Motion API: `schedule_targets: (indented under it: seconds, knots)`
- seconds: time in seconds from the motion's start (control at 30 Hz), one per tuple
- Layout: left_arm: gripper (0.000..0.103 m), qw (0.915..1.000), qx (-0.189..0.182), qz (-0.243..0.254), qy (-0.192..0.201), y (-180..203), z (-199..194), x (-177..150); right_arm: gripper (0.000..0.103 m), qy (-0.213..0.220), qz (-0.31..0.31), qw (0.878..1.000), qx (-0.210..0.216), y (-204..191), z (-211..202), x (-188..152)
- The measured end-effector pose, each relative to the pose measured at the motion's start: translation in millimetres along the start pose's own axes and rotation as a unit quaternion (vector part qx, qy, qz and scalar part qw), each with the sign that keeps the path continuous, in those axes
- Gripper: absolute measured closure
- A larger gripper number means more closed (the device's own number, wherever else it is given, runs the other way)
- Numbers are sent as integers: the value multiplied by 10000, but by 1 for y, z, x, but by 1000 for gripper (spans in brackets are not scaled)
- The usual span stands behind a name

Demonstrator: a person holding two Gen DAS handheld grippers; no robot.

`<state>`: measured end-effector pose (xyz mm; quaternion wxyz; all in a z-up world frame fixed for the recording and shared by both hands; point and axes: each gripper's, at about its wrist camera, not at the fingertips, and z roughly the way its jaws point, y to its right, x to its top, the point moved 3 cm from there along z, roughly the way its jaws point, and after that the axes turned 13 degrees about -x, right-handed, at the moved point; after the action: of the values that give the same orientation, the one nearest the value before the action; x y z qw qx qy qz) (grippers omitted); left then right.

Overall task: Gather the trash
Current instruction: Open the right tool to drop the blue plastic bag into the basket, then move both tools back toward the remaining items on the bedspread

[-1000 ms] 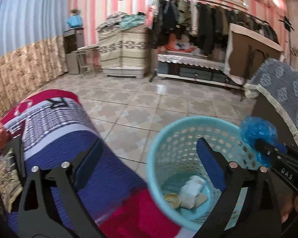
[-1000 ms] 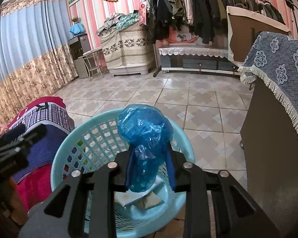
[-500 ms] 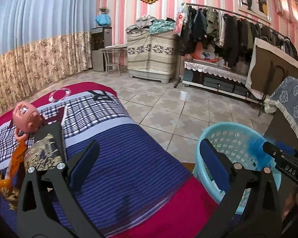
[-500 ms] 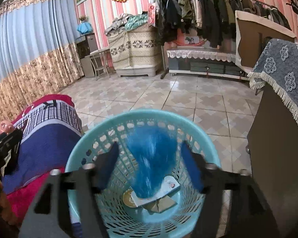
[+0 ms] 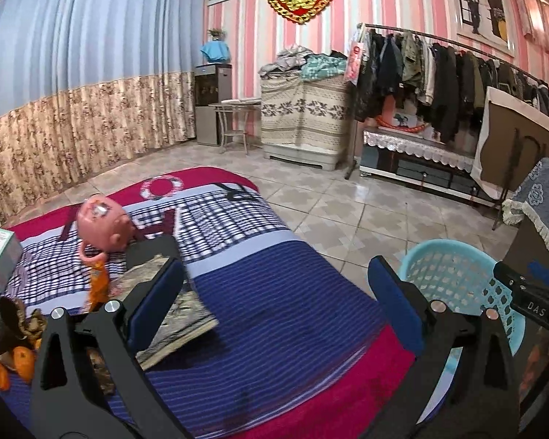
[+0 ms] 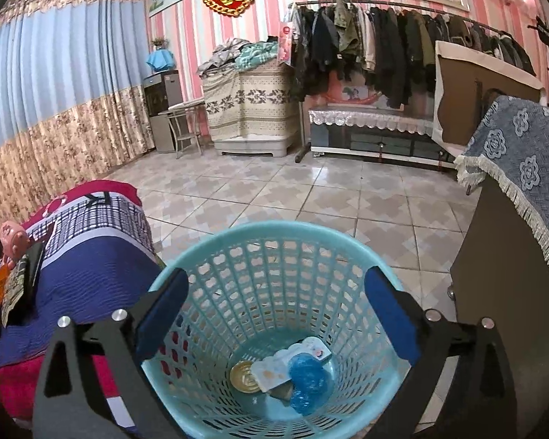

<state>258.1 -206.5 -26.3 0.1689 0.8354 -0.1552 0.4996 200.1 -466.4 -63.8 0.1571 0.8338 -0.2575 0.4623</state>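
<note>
Crumpled blue plastic bag (image 6: 305,384) in turquoise basket (image 6: 260,234) beside gold lid (image 6: 243,376), right gripper (image 6: 276,309) jaws opening, empty, above basket, left gripper (image 5: 274,301) agape over striped blanket (image 5: 274,292), pink piggy bank (image 5: 102,225), orange peels (image 5: 16,364) nearby.

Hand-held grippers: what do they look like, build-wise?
Both match: the left hand-held gripper and the right hand-held gripper have matte black angular frames with triangular cutouts, silver round bolts and flat blue pads on two fingers. In the left view, the right one's side bears white "DAS" lettering.
</note>
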Motion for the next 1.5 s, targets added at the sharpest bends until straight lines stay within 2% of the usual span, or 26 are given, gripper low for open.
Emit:
schedule_targets:
  seconds: [0.43,0.6,0.77,1.17,1.3,1.5]
  knots:
    - [6,9985,514,-212,11,-62,-51,-18,8,156,-536,9975,424,-62,-34,-3]
    - [6,9968,742,-304,26,-88,-77,-26,8,435,-774,9938,663,-89,-63,-5]
    - [6,9946,963,-389,-9,-110,-100,-35,8,431,-1059,9891,929,-115,-74,-16]
    - [6,9808,1774,-784,-186,-188,-157,-79,4,541,-1510,9738,1610,-164,-101,-34]
    - [6,9742,2030,-946,-289,-216,-172,-98,4,340,-1669,9691,1782,-184,-101,-45]
    - [6,9690,2089,-1268,-362,-245,-179,-112,4,246,-1830,9622,2002,-210,-112,-61]
